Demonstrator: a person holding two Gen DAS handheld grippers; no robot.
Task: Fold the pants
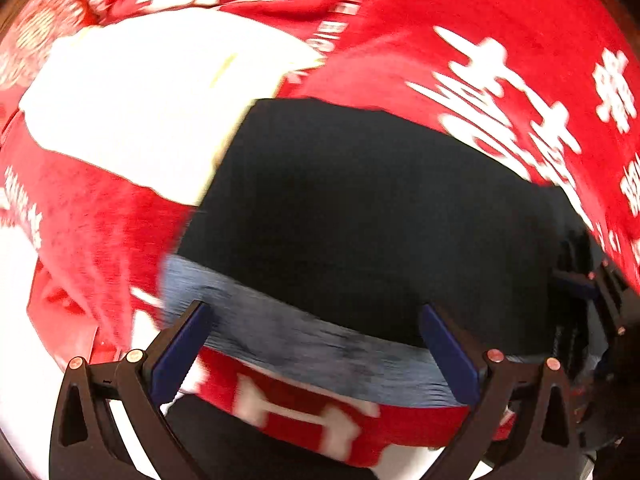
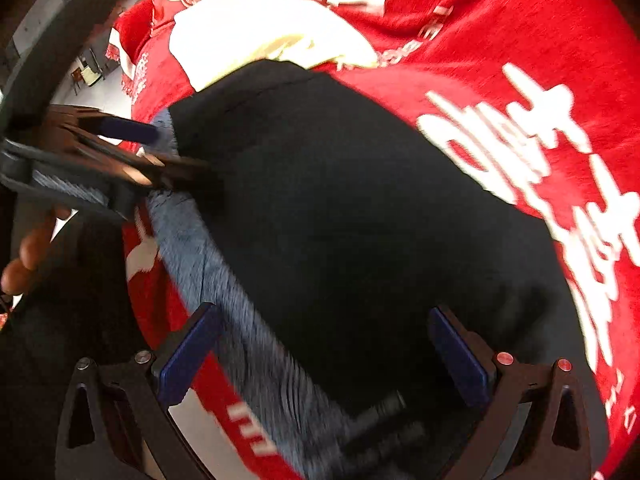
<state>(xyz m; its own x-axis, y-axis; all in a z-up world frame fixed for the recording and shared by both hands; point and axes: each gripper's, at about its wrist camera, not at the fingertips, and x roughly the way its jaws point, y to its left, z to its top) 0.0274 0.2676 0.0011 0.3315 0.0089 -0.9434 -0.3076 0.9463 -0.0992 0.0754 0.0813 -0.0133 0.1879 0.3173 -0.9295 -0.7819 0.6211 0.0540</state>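
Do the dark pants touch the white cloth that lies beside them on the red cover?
Touching. In the left wrist view the dark pants overlap the edge of the white cloth, with no red cover showing between them; the right wrist view shows the same.

One pants [image 1: 360, 208], perhaps one cloth [image 1: 132, 104]

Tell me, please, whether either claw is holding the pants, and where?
Neither holds anything: the left claw and right claw are both open over the pants.

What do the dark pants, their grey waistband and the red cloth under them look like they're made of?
Dark pants: matte black fabric, weave lost to blur.
Grey waistband: probably ribbed elastic knit, showing fine parallel ridges.
Red cloth: soft, slightly fuzzy textile with white printed characters, possibly fleece or flannel.
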